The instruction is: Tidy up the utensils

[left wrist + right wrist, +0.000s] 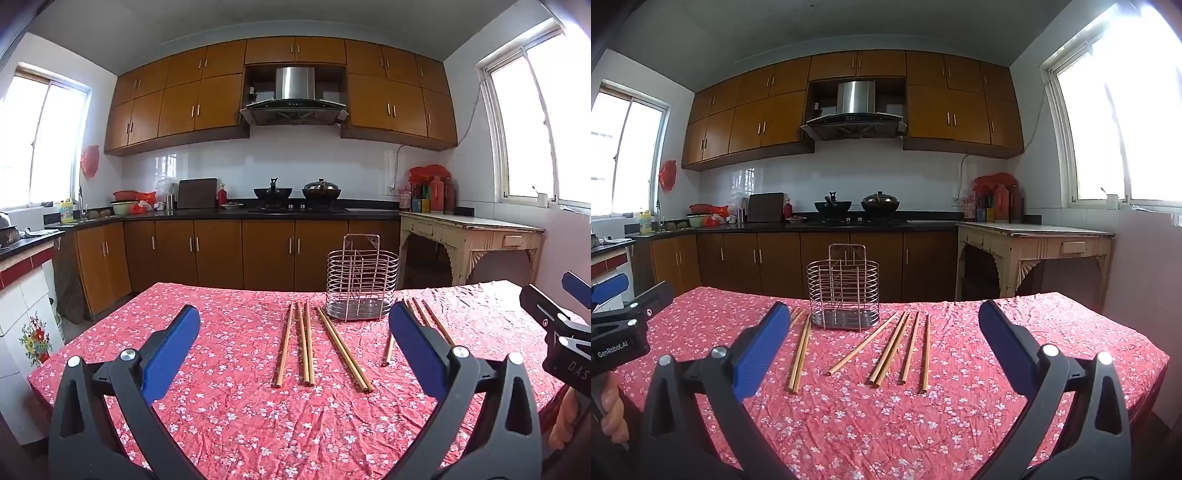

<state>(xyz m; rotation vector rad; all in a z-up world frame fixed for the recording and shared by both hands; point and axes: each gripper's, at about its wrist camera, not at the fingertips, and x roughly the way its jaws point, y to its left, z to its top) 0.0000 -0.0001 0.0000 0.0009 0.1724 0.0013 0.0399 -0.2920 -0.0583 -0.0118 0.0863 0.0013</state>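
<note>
Two grippers: left gripper (295,332) and right gripper (882,332), black frames with blue pads, jaws of both wide apart, holding nothing, above the near side of the table.
Chopsticks: slim, straight wooden chopsticks (886,349) lying flat and loose on the cloth (849,424), most pointing roughly toward the rack, in clusters to both sides and in front of it.
Rack: wire rack (844,293), oval, shiny metal rings over a solid tray base, taller wire frame at its back; upright near the table's far edge, nothing in it.
Surface: red cloth with small white blossoms, wrinkled, covering the table.
Room: kitchen; brown wood cabinets (221,99), steel hood (294,92), white tiles, two dark woks (295,192) on a black counter, worn cream side table (1034,243), bright windows both sides.
</note>
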